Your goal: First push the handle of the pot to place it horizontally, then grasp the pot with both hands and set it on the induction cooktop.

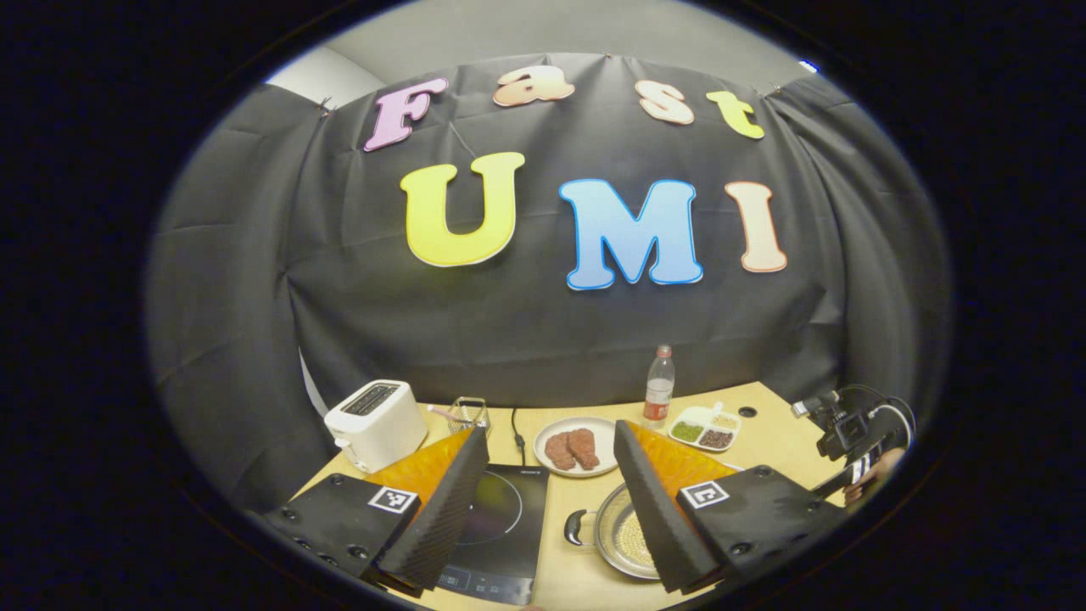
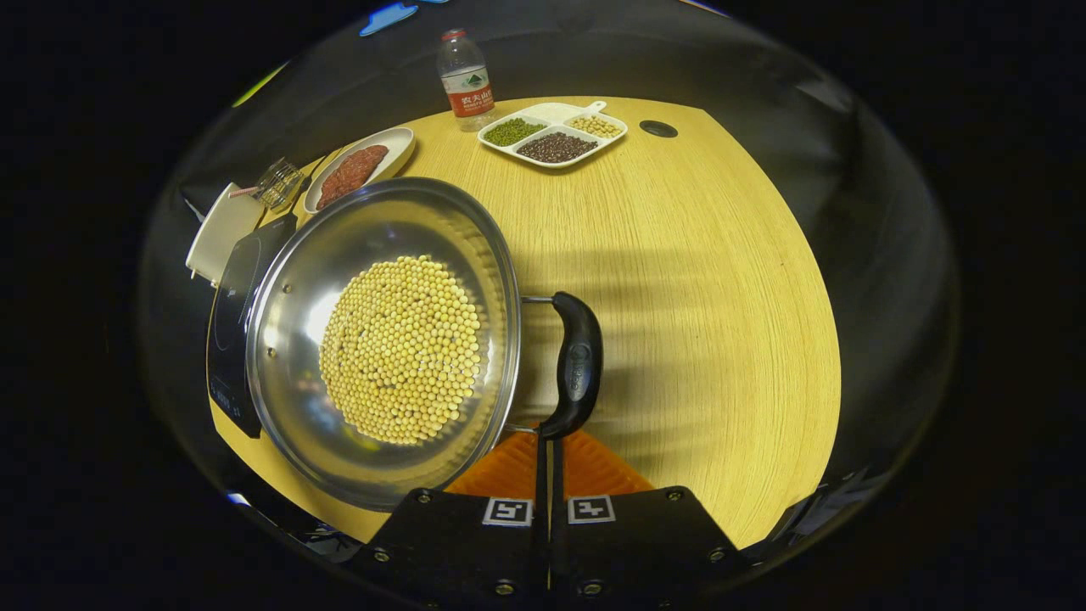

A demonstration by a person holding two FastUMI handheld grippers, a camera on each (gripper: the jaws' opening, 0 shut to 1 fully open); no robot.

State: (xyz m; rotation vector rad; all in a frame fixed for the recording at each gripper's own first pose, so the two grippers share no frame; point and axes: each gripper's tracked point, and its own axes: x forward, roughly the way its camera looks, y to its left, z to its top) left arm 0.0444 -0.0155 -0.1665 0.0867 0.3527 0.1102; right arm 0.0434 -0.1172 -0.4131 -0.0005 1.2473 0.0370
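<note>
Your wood-grain tabletop (image 2: 696, 280) carries the flat black induction cooktop (image 2: 227, 331) at the round steel pot's (image 2: 288, 356) nine o'clock. Your right tongs (image 2: 550, 462), closed and empty, sit at the glossy black curved handle (image 2: 577, 365); nudge gently so the beans (image 2: 399, 350) stay put. Your left tongs (image 1: 550, 501) hang wide open, holding nothing.

The pot (image 2: 382, 339) is polished metal, its inner wall mirror-bright and glossy, with a smooth dark plastic handle (image 2: 577, 361) at its three o'clock side and matt, pebbly beans (image 2: 399, 352) covering its bottom. The worktop (image 2: 696, 280) is pale wood-grain with a low sheen, and the cooktop (image 1: 501, 518) is glossy black glass. At twelve o'clock stand a clear plastic bottle (image 2: 462, 81) and a smooth white divided dish (image 2: 551, 136), and the toaster (image 1: 375, 423) is smooth white plastic.
</note>
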